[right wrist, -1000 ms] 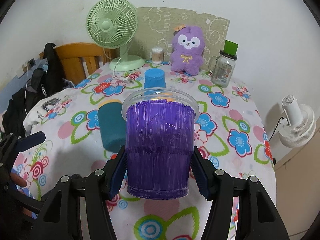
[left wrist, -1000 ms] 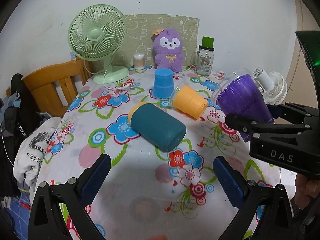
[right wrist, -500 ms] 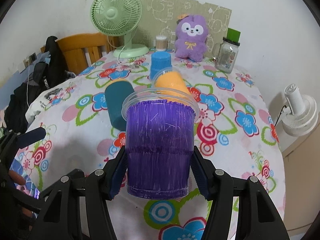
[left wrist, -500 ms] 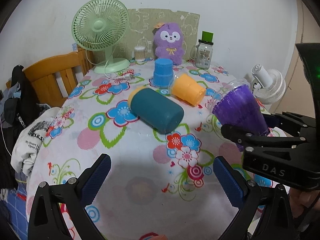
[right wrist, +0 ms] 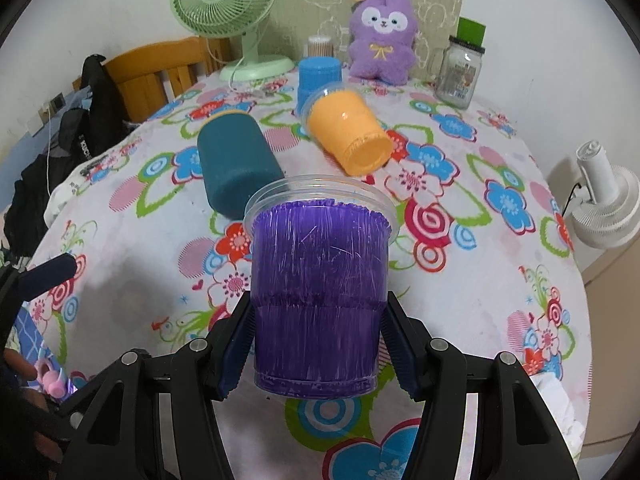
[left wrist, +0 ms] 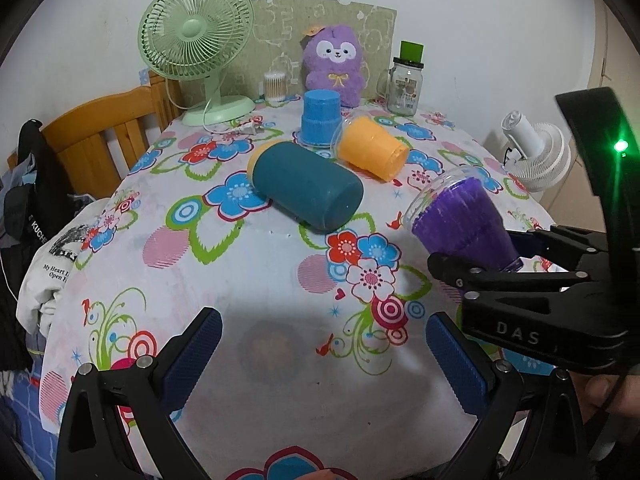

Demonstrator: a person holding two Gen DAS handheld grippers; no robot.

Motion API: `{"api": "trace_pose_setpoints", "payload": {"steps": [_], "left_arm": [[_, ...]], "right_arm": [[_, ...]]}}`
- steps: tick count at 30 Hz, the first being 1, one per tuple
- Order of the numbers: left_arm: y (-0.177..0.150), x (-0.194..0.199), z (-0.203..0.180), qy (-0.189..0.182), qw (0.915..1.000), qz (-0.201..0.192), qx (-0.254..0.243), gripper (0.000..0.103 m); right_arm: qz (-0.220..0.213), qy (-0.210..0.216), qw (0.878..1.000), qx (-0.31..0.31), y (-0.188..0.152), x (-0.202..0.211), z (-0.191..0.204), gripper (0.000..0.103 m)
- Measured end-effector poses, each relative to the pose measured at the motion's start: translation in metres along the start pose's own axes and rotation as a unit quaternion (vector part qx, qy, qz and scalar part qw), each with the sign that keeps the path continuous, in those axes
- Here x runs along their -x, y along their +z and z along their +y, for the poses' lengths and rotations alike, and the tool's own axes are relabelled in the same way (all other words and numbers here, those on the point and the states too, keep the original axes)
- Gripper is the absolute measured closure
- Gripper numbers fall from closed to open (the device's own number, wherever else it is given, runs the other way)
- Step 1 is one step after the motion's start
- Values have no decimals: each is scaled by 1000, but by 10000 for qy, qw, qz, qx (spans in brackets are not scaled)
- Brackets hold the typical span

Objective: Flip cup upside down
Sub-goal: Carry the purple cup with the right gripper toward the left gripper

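Note:
My right gripper [right wrist: 318, 336] is shut on a purple cup with a clear rim [right wrist: 318, 280] and holds it above the floral tablecloth [right wrist: 460, 280], mouth pointing forward and away from me. In the left wrist view the same cup [left wrist: 460, 216] is tilted, gripped near its base by the right gripper [left wrist: 516, 268]. My left gripper [left wrist: 324, 352] is open and empty over the near part of the table. A teal cup [left wrist: 306, 188] and an orange cup [left wrist: 370, 148] lie on their sides. A blue cup [left wrist: 320, 118] stands upside down behind them.
At the back stand a green fan [left wrist: 198, 44], a purple plush toy [left wrist: 334, 64], a glass jar with a green lid [left wrist: 406, 84] and a cotton-swab jar [left wrist: 275, 86]. A wooden chair [left wrist: 100, 136] is at the left, a white fan [left wrist: 534, 148] off the right edge.
Both grippers have drawn back and risen from the table. The right gripper still holds the purple cup, now tipped forward more over the nearer cloth. The lying cups have not moved.

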State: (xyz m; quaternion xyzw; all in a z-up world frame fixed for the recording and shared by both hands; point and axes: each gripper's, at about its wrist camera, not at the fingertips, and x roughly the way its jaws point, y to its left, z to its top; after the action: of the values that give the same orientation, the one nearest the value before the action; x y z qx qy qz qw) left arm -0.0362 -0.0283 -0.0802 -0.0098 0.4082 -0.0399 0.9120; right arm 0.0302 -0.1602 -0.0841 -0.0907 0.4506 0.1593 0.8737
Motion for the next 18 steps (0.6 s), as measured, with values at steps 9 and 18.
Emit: {"api": "trace_pose_setpoints", "payload": {"steps": [9,18], "left_arm": [[-2,0,1,44,10000,12,20,0],[2,4,-3,47,10000,-34,22,0]], "right_arm": [[282,15,9996,-15,-1,-11,-1,21],[108,31,9999,3,4,10,-12,16]]}}
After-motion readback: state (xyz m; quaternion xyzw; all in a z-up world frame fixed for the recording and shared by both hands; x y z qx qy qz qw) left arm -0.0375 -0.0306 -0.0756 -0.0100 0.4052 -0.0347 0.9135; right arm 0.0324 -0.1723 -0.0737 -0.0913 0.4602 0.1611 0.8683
